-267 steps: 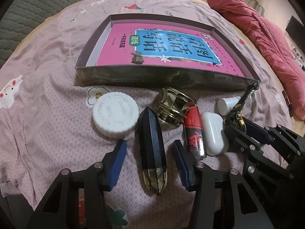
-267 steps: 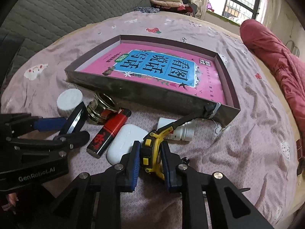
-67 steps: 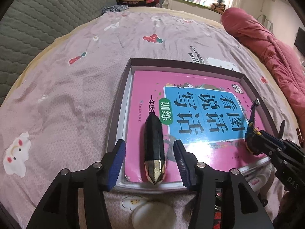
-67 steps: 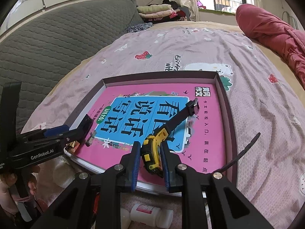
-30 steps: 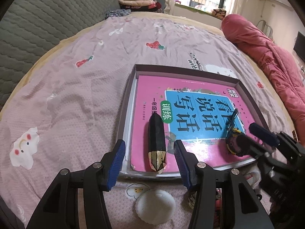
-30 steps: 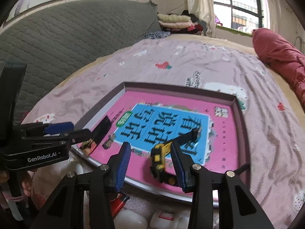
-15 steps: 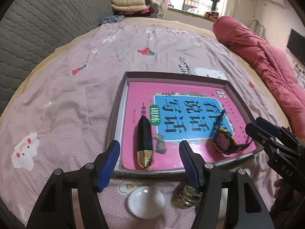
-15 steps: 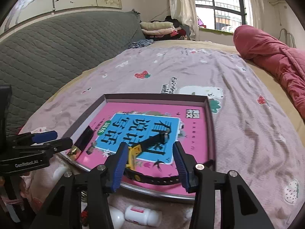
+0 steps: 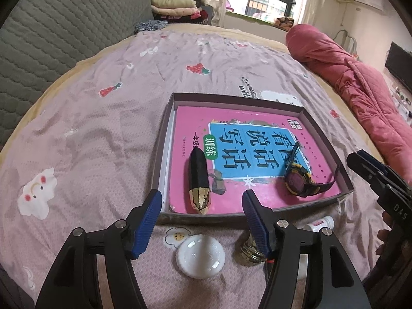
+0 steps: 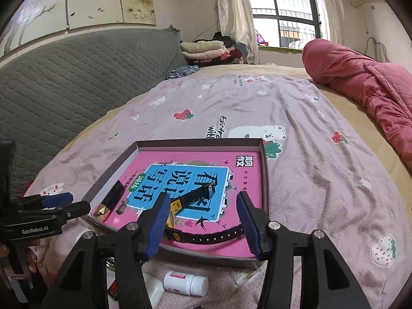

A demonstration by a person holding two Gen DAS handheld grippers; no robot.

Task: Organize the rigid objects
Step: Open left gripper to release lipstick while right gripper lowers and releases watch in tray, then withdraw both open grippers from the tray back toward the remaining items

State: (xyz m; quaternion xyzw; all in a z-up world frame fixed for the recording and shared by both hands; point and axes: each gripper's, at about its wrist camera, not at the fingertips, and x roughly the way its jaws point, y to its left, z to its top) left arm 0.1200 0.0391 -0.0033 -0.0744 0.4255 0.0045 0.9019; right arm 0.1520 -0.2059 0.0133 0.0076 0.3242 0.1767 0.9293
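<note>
Both grippers, left [image 9: 202, 221] and right [image 10: 203, 222], jaws just opened and empty, withdrew from the shallow cardboard tray [image 9: 164, 154] on the pink printed bedsheet [image 9: 103, 134], leaving the faceted black crystal [image 9: 198, 180] and yellow-black plastic watch [image 9: 298, 177] near its front edge.

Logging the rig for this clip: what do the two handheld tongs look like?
Both tongs, left and right, have black angular frames with silver screw heads and ribbed blue pads. White lettering marks the bodies: "GenRobot.AI" on the left one, "DAS" visible on the right. No cables show.
</note>
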